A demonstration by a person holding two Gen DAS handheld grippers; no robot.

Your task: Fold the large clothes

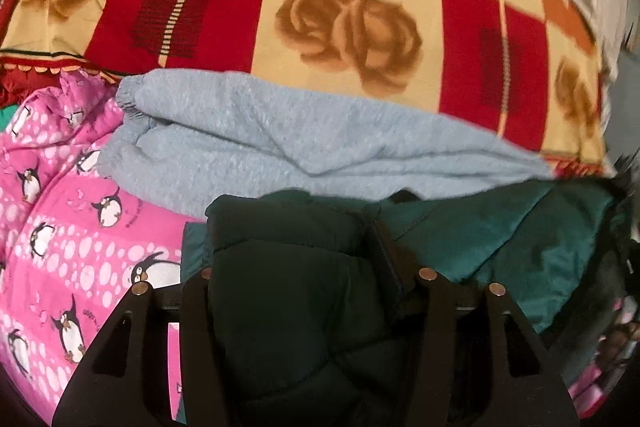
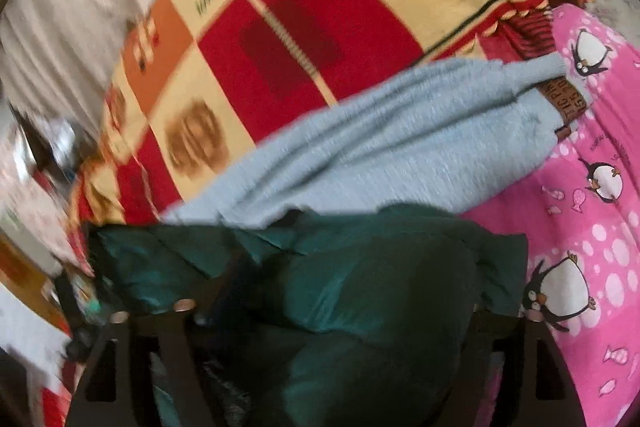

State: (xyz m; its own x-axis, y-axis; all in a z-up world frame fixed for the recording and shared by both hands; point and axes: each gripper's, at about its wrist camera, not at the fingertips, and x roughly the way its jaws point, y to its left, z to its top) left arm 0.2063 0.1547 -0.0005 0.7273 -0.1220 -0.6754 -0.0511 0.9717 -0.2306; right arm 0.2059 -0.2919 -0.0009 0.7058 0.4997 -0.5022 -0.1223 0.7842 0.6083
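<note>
Both tools, left tool [image 1: 296, 263] clamped and right tool [image 2: 336, 303] spread wide, gripped the green jacket [image 1: 500, 239] mid-fold; next, probably, laying it flat.

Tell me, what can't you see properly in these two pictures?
- Left tool's fingertips: left wrist view, buried in the dark green padded jacket.
- Right tool: right wrist view, dark and blurred; the jacket bulges between its fingers, so any pinch is unclear.
- Jacket's whole shape: cut off by the bottom edge in both views.
- Brown label on the grey-blue garment: right wrist view, lettering too blurred to read.
</note>
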